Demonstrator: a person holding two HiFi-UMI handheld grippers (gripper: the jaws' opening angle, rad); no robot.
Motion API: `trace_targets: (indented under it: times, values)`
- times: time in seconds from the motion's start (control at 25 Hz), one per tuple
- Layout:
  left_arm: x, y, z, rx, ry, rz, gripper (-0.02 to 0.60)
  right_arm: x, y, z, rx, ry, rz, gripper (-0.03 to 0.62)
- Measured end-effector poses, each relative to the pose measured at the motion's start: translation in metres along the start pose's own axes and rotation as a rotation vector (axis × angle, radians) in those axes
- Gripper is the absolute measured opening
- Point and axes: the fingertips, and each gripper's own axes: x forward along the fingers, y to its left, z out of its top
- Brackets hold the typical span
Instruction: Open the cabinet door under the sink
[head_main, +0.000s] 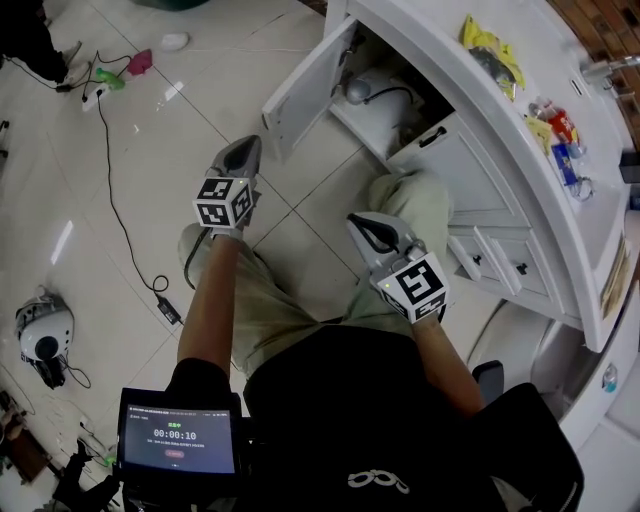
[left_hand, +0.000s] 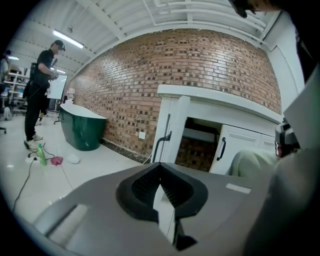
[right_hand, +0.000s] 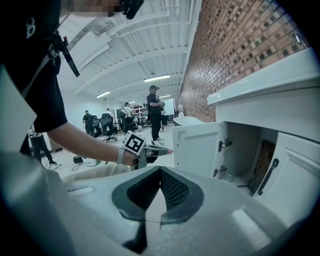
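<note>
The white sink cabinet's left door stands swung wide open, its black handle facing outward. Pipes and a grey round fitting show inside. The neighbouring door with its black handle is closed. My left gripper hovers over the floor tiles in front of the open door, jaws shut with nothing in them. My right gripper is held above the person's knee, below the closed door, also shut on nothing. The right gripper view shows the open door and the left gripper.
Small drawers sit right of the doors. Packets and bottles lie on the countertop. A black cable and a round white device lie on the floor at left. A green bathtub and a standing person are farther off.
</note>
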Motion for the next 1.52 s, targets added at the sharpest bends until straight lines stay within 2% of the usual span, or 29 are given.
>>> trace_targets:
  times: [0.28,0.64,1.0,1.36,1.52]
  values:
    - [-0.022,0.004,0.002,0.001,-0.009,0.030,0.015,0.007,0.013,0.007,-0.010,-0.016,0.028,-0.008]
    - [-0.039,-0.012,0.015,0.014,-0.035,0.035,0.015,-0.002,0.017,0.008,-0.013,-0.029,0.022,-0.008]
    - [-0.071,-0.084,0.043,0.056,-0.084,-0.035,0.015,-0.017,0.012,0.012,-0.002,-0.057,0.002,-0.008]
    - [-0.094,-0.178,0.059,0.109,-0.087,-0.168,0.015,-0.035,0.006,0.024,0.005,-0.098,-0.017,-0.008]
    - [-0.098,-0.206,0.050,0.167,-0.077,-0.216,0.015,-0.039,0.006,0.020,0.013,-0.098,-0.021,-0.008]
